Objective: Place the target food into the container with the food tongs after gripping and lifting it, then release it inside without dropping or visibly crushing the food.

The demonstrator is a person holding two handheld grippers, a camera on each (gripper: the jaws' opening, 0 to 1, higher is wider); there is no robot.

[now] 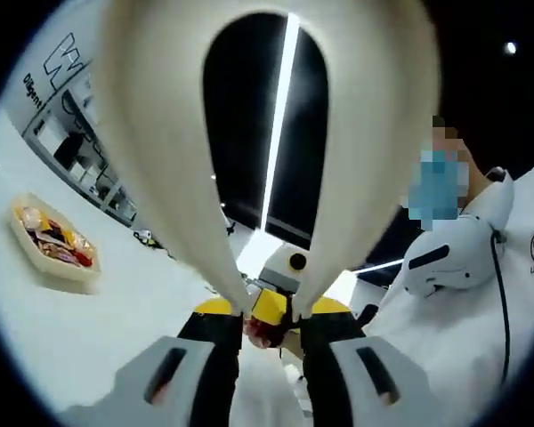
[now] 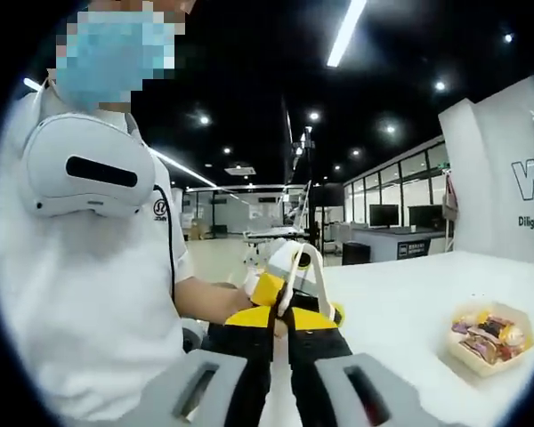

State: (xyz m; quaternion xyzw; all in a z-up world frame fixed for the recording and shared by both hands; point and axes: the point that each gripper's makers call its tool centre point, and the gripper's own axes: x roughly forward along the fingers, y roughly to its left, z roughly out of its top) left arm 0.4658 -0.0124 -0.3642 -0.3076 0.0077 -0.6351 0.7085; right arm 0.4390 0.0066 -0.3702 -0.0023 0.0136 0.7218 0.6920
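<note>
Left gripper (image 1: 269, 327) pinches cream tongs (image 1: 267, 124); food container (image 1: 55, 242) lies well apart, leftward.

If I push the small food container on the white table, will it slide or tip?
The container looks shallow and thin-walled, so probably light and apt to slide on the smooth white table. Its wide, low shape makes tipping unlikely. The walls may flex if pressed.
</note>
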